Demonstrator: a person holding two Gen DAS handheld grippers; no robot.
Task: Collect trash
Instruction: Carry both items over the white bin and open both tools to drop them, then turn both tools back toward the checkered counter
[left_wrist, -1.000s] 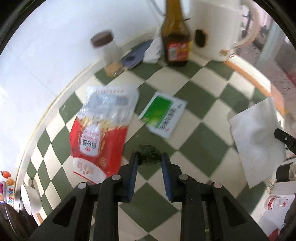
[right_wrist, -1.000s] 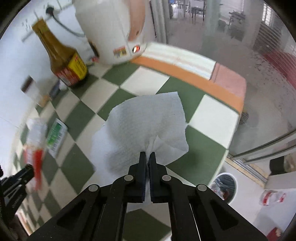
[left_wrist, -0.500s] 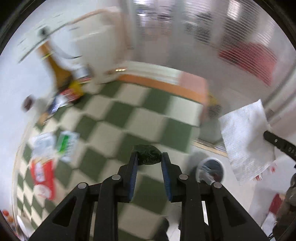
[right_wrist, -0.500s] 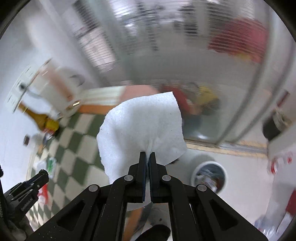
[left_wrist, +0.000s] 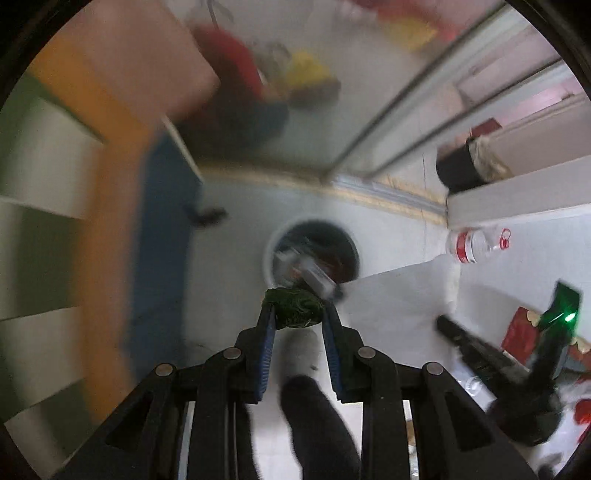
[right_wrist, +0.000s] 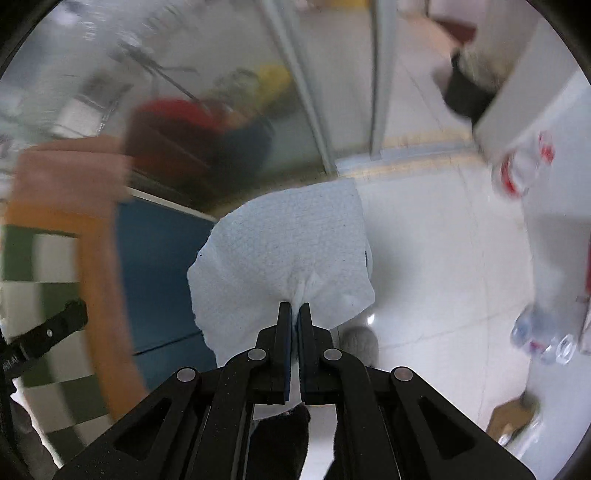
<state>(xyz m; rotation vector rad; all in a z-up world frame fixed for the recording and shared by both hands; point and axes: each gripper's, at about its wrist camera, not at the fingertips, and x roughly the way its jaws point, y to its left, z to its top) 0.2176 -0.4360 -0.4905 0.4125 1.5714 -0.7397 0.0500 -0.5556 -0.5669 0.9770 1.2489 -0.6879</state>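
Above the white floor, the left gripper (left_wrist: 297, 314) pinched a dark green wad (left_wrist: 293, 308) over what looked like a round trash bin (left_wrist: 312, 254), while the right gripper (right_wrist: 294, 317) clamped a white paper towel (right_wrist: 284, 254) nearby.

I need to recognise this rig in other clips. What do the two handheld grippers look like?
Both the left gripper and right gripper are matte black, with angular linkage arms, round silver pivot pins and blue ribbed finger pads. No cables or sleeves show.
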